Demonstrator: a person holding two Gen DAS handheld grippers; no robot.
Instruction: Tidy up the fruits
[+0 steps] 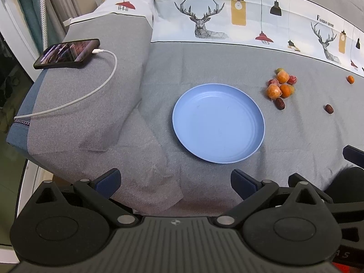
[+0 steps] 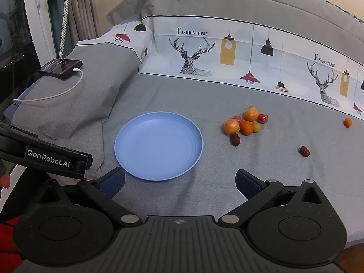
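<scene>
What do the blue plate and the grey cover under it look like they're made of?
The blue plate looks like matte moulded plastic: uniform colour, faint concentric ridges, soft sheen, though coated ceramic is possible. The grey cover looks like woven fabric, going by its fine weave texture and soft creases.

A plate (image 1: 218,122) lies flat on the bed (image 1: 204,61), near its front edge. To the right of the plate, and a little farther back, a cluster of fruits (image 1: 281,85) sits bunched together, the pieces touching one another. One date (image 1: 280,103) lies at the near edge of that cluster, touching it. A second date (image 1: 329,109) lies alone farther right, well apart from the cluster, and a lone small fruit (image 1: 350,79) lies behind it (the farthest right of all). Left of the plate a pillow (image 1: 91,86) rises, carrying a phone (image 1: 67,53) at its far left, with a cable (image 1: 91,93) trailing forward from the phone across the pillow. A printed band (image 1: 227,16) of bedding runs along behind everything.
</scene>
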